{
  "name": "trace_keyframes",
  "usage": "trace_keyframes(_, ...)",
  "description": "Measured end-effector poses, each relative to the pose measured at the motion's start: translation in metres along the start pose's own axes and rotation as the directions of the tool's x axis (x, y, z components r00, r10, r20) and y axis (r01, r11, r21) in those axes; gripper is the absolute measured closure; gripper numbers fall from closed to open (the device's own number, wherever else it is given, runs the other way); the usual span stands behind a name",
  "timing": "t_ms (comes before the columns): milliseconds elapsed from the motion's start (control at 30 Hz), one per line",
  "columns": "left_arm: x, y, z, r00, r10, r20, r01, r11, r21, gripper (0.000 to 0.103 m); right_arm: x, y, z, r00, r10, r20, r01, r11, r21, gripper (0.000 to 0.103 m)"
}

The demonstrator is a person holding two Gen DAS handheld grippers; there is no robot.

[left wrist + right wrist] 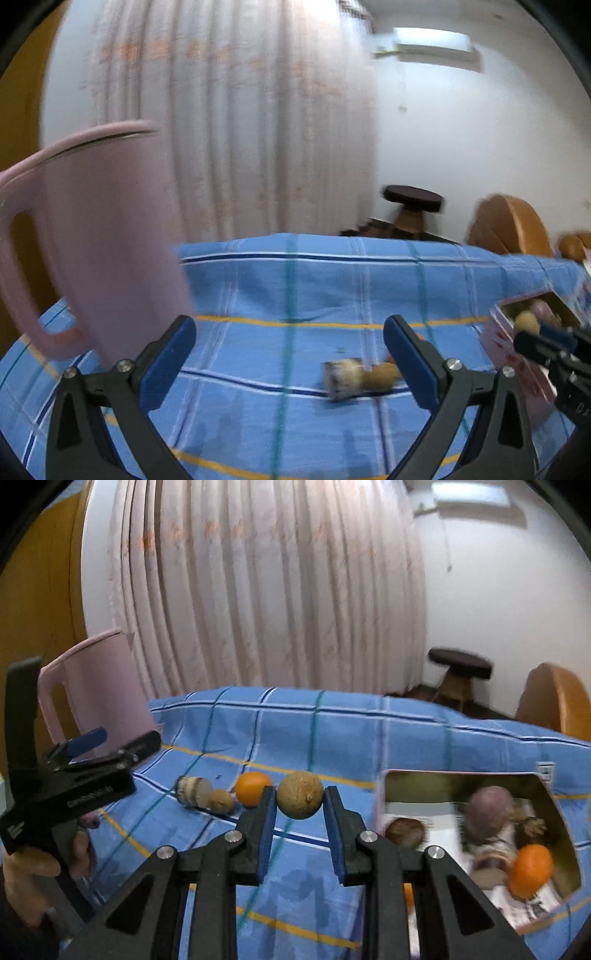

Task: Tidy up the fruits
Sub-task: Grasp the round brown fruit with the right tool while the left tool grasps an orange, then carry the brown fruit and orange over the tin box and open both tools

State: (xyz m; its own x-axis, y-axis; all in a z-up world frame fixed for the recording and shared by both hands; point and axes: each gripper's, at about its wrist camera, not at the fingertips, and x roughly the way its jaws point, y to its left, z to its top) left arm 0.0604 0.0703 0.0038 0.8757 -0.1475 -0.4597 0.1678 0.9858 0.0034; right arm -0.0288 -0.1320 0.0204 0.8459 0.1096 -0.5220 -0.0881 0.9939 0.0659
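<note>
My right gripper (299, 801) is shut on a round tan-brown fruit (300, 794) and holds it above the blue checked cloth (332, 731). To its right is an open pink box (384, 790) with several fruits in it, among them an orange (532, 869) and a purple fruit (489, 808). On the cloth to the left lie an orange (252, 787), a small brown fruit (221, 800) and a small striped cylinder (190, 789). My left gripper (290, 354) is open and empty above the cloth; the small brown fruit (382, 374) and the striped cylinder (341, 374) lie beyond its right finger.
A pink jug (99, 236) stands at the left, close to my left gripper; it also shows in the right wrist view (96, 694). A curtain (266, 590) hangs behind the table. A dark stool (460, 664) and a wooden chair back (554, 698) stand beyond the far edge.
</note>
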Motion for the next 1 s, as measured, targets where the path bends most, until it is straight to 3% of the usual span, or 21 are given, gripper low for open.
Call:
trace_keyframes(100, 0.015, -0.028, 0.002, 0.991, -0.119, -0.062, 0.124, 0.989, 0.075, 0.004, -0.001, -0.011, 0.003, 0.999, -0.032, 0.011, 0.032, 0.999, 0.018, 0.075)
trace_keyframes(200, 0.033, -0.056, 0.006, 0.972, -0.183, -0.15, 0.206, 0.965, 0.16, 0.01, -0.002, -0.024, 0.003, 0.999, -0.032, 0.011, 0.032, 0.997, 0.065, 0.075)
trace_keyframes(333, 0.065, -0.084, 0.008, 0.938, -0.202, -0.283, 0.271, 0.935, 0.228, 0.021, 0.004, -0.026, 0.004, 0.999, -0.04, 0.01, 0.039, 0.996, 0.085, 0.075)
trace_keyframes(367, 0.073, -0.089, 0.007, 0.928, -0.196, -0.317, 0.279, 0.929, 0.242, 0.029, 0.003, -0.027, 0.004, 0.999, -0.041, 0.013, 0.04, 0.995, 0.091, 0.075)
trace_keyframes(433, 0.092, -0.094, 0.003, 0.913, -0.16, -0.376, 0.27, 0.926, 0.263, 0.046, 0.004, -0.028, 0.003, 0.999, -0.037, 0.016, 0.036, 0.994, 0.102, 0.075)
trace_keyframes(567, 0.108, -0.093, 0.004, 0.892, -0.183, -0.413, 0.288, 0.935, 0.208, 0.055, 0.007, -0.029, 0.003, 0.999, -0.031, 0.021, 0.028, 0.993, 0.114, 0.075)
trace_keyframes(633, 0.11, -0.095, 0.007, 0.894, -0.187, -0.407, 0.296, 0.929, 0.222, 0.062, 0.008, -0.029, 0.003, 0.999, -0.028, 0.021, 0.025, 0.993, 0.114, 0.075)
trace_keyframes(767, 0.107, -0.096, 0.009, 0.895, -0.199, -0.399, 0.303, 0.929, 0.215, 0.064, 0.009, -0.028, 0.002, 0.999, -0.032, 0.018, 0.03, 0.993, 0.117, 0.075)
trace_keyframes(900, 0.086, -0.088, 0.013, 0.936, -0.182, -0.301, 0.248, 0.948, 0.201, 0.064, 0.008, -0.028, 0.0, 0.999, -0.034, 0.021, 0.031, 0.993, 0.118, 0.075)
trace_keyframes(1000, 0.068, -0.08, 0.015, 0.954, -0.192, -0.23, 0.228, 0.963, 0.143, 0.064, 0.008, -0.025, -0.001, 0.999, -0.038, 0.031, 0.035, 0.994, 0.1, 0.075)
